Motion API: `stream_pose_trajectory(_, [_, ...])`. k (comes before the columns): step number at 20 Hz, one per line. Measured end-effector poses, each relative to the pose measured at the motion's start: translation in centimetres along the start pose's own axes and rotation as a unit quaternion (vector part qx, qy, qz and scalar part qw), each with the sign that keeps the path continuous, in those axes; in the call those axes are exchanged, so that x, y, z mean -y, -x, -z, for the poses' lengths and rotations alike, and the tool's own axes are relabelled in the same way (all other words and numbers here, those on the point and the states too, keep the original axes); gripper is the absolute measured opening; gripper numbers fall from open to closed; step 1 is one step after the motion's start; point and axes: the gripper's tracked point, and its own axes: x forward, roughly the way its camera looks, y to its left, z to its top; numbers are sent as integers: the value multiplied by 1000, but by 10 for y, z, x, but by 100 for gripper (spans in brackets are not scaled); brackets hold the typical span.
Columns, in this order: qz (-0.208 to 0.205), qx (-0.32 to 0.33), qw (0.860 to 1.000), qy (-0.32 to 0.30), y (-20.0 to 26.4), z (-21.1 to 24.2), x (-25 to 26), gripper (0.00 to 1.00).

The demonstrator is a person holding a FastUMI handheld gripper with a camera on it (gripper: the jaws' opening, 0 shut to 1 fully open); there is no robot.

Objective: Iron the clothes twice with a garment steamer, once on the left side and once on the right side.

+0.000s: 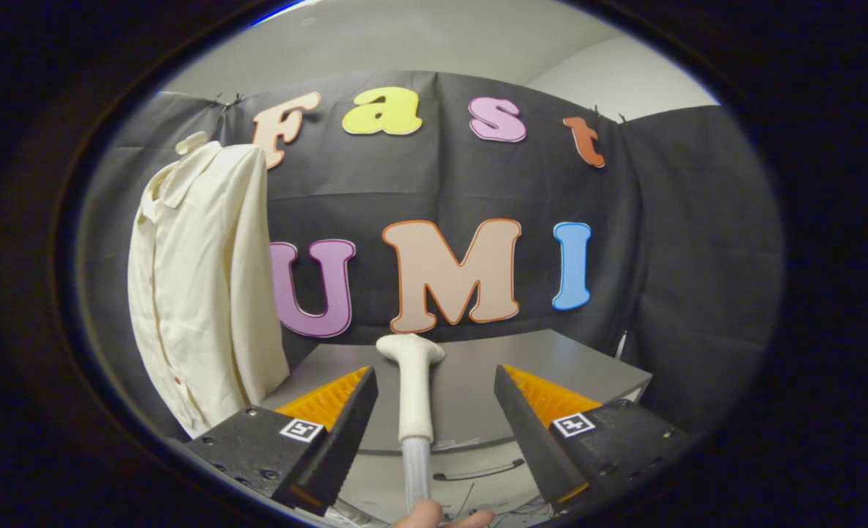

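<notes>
jaws of the gripper (434, 418) stand wide, gripping nothing, with the white steamer head (413, 389) upright between them but clear of both. a hand (434, 517) holds its hose (417, 469) from below. beyond sits the grey desk (595, 381). far left, the cream shirt (199, 286) hangs well apart, so by the look of it neither side is steamed yet; grasping comes first.

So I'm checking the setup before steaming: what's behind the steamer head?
Behind the steamer head, which stands between the open tongs, lies a grey cabinet top, then the black cloth wall. The strip of cabinet top directly behind the head is covered.
</notes>
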Motion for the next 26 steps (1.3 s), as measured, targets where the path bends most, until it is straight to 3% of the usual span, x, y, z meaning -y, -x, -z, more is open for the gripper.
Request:
stream_pose_trajectory(8, [-46,-115,992,16,-109,31,-26,98])
stream_pose_trajectory(14, [-23,-235,970,56,-145,75,-32,96])
stream_pose_trajectory(16, [-9,-271,961,49,-147,86,-32,87])
stream_pose_trajectory(18, [-9,-335,942,23,-138,104,-36,75])
stream_pose_trajectory(20, [-1,-316,948,21,-153,97,-33,63])
stream_pose_trajectory(21, [-3,-344,939,19,-148,103,-32,57])
stream_pose_trajectory(22, [-8,-332,943,14,-151,101,-33,52])
stream_pose_trajectory(24, [-3,-331,944,14,-152,99,-32,48])
stream_pose_trajectory(26, [33,-311,949,26,-149,92,-22,43])
